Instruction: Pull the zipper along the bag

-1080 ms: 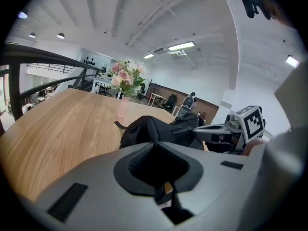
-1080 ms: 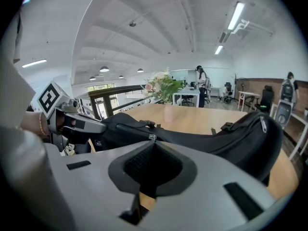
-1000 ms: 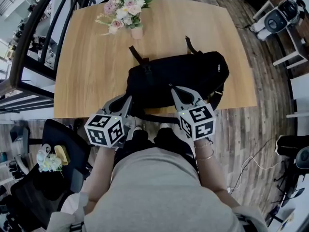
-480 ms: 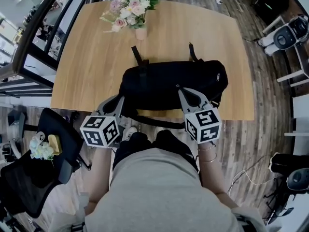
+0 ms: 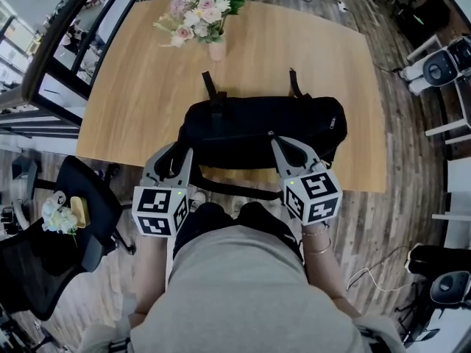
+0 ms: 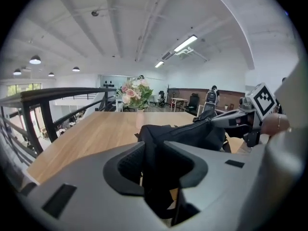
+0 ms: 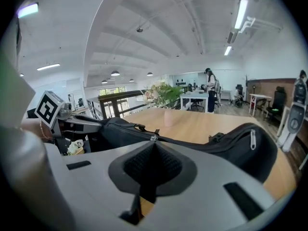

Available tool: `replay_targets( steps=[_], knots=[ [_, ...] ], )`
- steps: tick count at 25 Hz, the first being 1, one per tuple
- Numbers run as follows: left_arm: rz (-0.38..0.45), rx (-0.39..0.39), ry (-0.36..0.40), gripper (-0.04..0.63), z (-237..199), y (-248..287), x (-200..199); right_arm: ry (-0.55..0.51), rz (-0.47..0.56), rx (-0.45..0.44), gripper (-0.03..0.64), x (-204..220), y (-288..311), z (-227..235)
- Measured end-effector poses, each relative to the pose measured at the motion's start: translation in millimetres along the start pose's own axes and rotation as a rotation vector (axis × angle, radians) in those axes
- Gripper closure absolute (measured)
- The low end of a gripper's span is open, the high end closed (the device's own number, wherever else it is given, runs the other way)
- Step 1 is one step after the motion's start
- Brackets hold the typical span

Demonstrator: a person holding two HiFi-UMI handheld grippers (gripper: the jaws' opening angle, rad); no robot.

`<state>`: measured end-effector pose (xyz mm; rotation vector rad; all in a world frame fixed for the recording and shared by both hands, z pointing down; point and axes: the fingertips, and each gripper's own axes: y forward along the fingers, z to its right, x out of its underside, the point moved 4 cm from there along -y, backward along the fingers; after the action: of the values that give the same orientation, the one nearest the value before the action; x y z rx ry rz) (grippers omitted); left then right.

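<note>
In the head view the black bag (image 5: 265, 127) lies lengthwise on the wooden tabletop (image 5: 140, 87), near its lower edge and close to my body, in the middle of the frame. Two short straps (image 5: 210, 87) stick out from its upper side, and one long strap hangs under the tabletop's edge. My left tongs (image 5: 175, 155) are at the left end of the bag and my right tongs (image 5: 276, 144) are on its top, right of the middle. In the left gripper view, the left tongs (image 6: 161, 150) are opening: the two pads stand apart, a fold of the bag's black cloth stands between them, and I see no pressing on it. In the right gripper view, the right tongs (image 7: 153, 150) are pressed together and they pinch the zipper pull (image 7: 153, 138), a small metal piece just at their tip. From there the zipper line runs along the top of the bag (image 7: 120, 129) to the left and to the right of the frame. A second small pull hangs on the end of the bag at the right side of that view. A vase of flowers (image 5: 200, 17) stands at the upper part of the tabletop, well apart from the bag, and a black chair (image 5: 81, 204) is on the floor at the lower left.
</note>
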<state>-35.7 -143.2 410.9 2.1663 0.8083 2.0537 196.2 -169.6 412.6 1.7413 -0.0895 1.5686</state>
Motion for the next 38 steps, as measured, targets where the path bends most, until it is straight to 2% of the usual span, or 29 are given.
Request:
replay_targets(
  steps=[3, 9, 13, 16, 19, 20, 21, 25, 38],
  knots=[
    [0.016, 0.019, 0.095, 0.399, 12.9, -0.7, -14.0, -0.004, 0.006, -0.021, 0.606, -2.5, -1.8, -1.8],
    [0.034, 0.195, 0.338, 0.385, 73.7, 30.4, -36.3, -0.011, 0.019, -0.047, 0.607, -8.3, -2.3, -2.9],
    [0.018, 0.311, 0.410, 0.385, 111.5, 56.8, -40.9, -0.016, 0.024, -0.057, 0.607, -10.9, -2.6, -4.3],
    [-0.033, 0.384, 0.506, 0.386, 134.4, 71.9, -35.0, -0.015, 0.029, -0.063, 0.607, -12.5, -3.2, -4.3],
    [-0.086, 0.395, 0.595, 0.392, 144.6, 81.1, -26.8, -0.015, 0.029, -0.075, 0.607, -12.8, -3.4, -4.4],
    [-0.095, 0.380, 0.611, 0.421, 144.5, 83.1, -26.1, -0.017, 0.028, -0.078, 0.607, -13.0, -3.7, -4.0],
    [-0.099, 0.364, 0.621, 0.480, 143.8, 84.6, -26.1, -0.020, 0.028, -0.079, 0.607, -13.4, -4.1, -3.6],
    [-0.105, 0.346, 0.594, 0.535, 140.2, 87.3, -28.5, -0.042, 0.023, -0.055, 0.607, -14.4, -6.4, 2.7],
    [-0.076, 0.314, 0.514, 0.543, 127.2, 86.4, -38.6, 0.006, 0.035, 0.063, 0.605, -10.2, -22.9, 54.3]
  ],
)
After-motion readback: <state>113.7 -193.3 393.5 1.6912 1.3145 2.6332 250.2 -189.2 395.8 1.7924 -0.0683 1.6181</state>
